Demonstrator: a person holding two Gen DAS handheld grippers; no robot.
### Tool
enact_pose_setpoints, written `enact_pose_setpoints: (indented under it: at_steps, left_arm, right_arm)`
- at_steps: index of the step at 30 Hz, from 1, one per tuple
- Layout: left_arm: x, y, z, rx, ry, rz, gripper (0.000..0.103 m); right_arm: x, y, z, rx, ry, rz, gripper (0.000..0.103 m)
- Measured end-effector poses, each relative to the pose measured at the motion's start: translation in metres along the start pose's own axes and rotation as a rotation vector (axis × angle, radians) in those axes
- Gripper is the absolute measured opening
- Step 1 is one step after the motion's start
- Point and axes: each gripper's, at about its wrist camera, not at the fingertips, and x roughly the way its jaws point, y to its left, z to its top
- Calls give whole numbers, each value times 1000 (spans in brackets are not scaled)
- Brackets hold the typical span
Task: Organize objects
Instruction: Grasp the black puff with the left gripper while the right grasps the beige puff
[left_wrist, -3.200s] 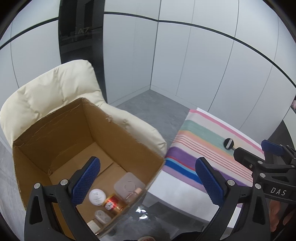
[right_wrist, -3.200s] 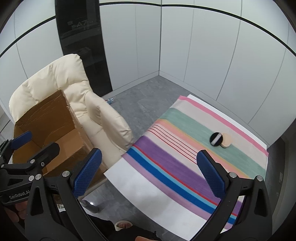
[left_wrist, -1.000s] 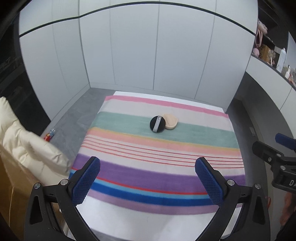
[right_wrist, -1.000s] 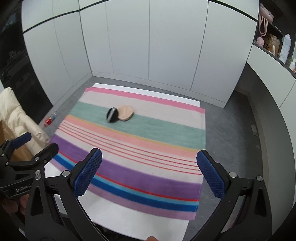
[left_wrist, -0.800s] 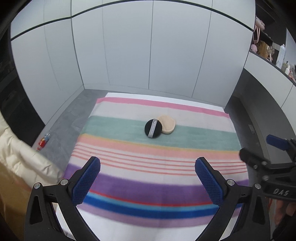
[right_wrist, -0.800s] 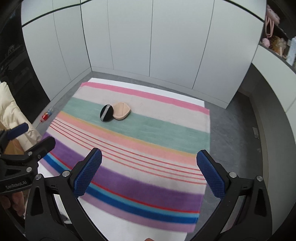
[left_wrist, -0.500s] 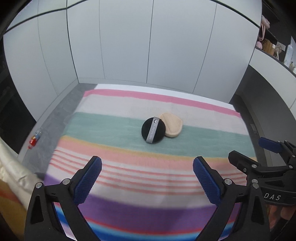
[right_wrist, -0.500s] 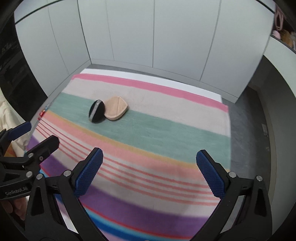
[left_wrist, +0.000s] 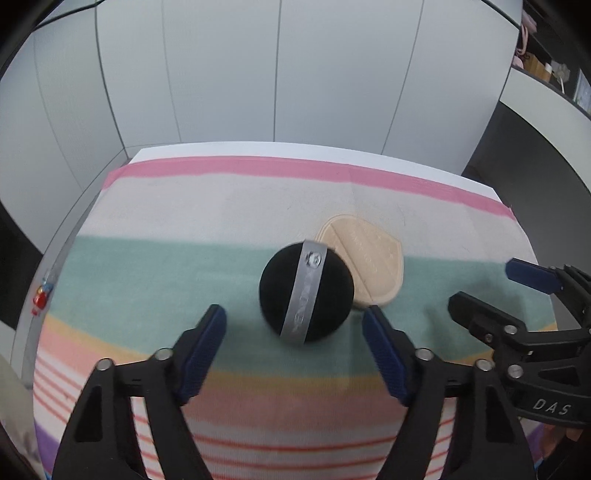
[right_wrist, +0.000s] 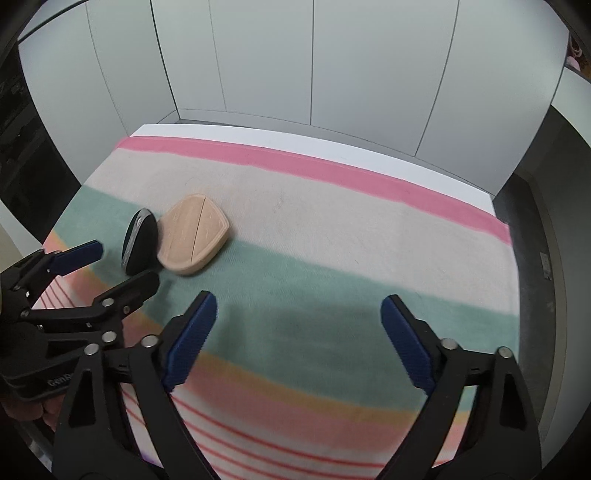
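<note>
Closing in on the black puff (left_wrist: 306, 293) lying on the striped cloth (left_wrist: 155, 273), I am narrowing my left gripper (left_wrist: 294, 328) around it, jaws just drawing inward but not yet touching. It is overlapping the beige puff (left_wrist: 369, 254), so I am straddling only the black one. My right gripper (right_wrist: 298, 325), also closing, is hovering spread and empty over bare cloth.

White wall panels (left_wrist: 221, 74) are standing behind the table, split by thin dark vertical seams and meeting at a corner (right_wrist: 177, 107); grey floor (right_wrist: 532, 236) is showing to the right of the table and a strip of it (left_wrist: 96, 177) to the left; a striped cloth (right_wrist: 332, 229) is covering the white table (right_wrist: 258, 133), leaving its far edge bare; a curved white counter (left_wrist: 546, 122) is running along the right, with shelves (left_wrist: 543, 55) of small items above it; soft even light is falling across the panels
</note>
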Motion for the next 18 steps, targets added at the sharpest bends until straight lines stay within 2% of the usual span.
enact_pose_setpoints:
  at_steps: [3,5,9,13,18]
  left_arm:
    - [2,3,5,19,-5,-33,62]
    - [-1,6,5,25,-10,-44,44]
    - [-11,24,1,-8,-2,-49,39]
    - [-18,44,-3,-58,9,-6,36]
    - [-20,62,-8,-71,25,59,36]
  right_arm:
    - [5,2,6,-11,-1,3,89]
    - [6,5,9,-16,-8,13,89]
    - [11,19,12,-41,-7,41,89]
    - [16,40,17,-56,-10,90,90]
    - [31,68,25,-102,-1,86,91]
